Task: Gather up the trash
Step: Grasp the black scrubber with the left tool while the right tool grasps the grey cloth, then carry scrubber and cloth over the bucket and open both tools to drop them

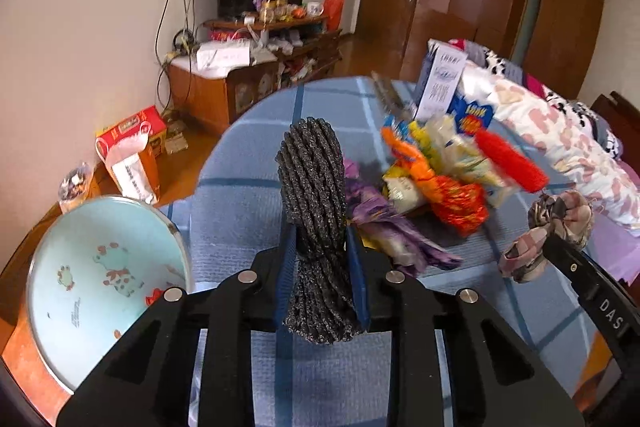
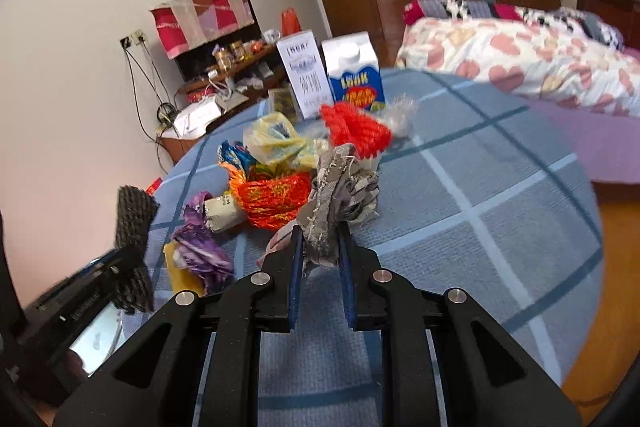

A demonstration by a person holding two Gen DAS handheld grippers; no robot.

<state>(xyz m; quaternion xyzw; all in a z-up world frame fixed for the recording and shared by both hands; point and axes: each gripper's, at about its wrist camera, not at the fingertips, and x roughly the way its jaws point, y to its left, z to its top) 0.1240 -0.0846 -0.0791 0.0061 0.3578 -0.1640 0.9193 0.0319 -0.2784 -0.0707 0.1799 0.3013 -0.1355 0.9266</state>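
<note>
My left gripper (image 1: pixel 321 247) is shut on a dark grey knitted roll (image 1: pixel 314 187), held upright above the blue checked tablecloth (image 1: pixel 248 155). It also shows in the right wrist view (image 2: pixel 134 223). My right gripper (image 2: pixel 320 247) is shut on a crumpled grey-pink cloth scrap (image 2: pixel 344 195), seen too in the left wrist view (image 1: pixel 548 231). A heap of trash lies in the table's middle: an orange foil wrapper (image 2: pixel 272 199), a purple wrapper (image 2: pixel 200 247), a yellow plastic bag (image 2: pixel 276 139) and a red knitted piece (image 2: pixel 356 129).
A light blue bin with cartoon prints (image 1: pixel 104 287) lies at the table's left edge. Two cartons (image 2: pixel 352 79) stand at the table's far side. A bed with a heart-print quilt (image 2: pixel 520 59) is to the right. A cluttered wooden cabinet (image 1: pixel 248 75) stands by the wall.
</note>
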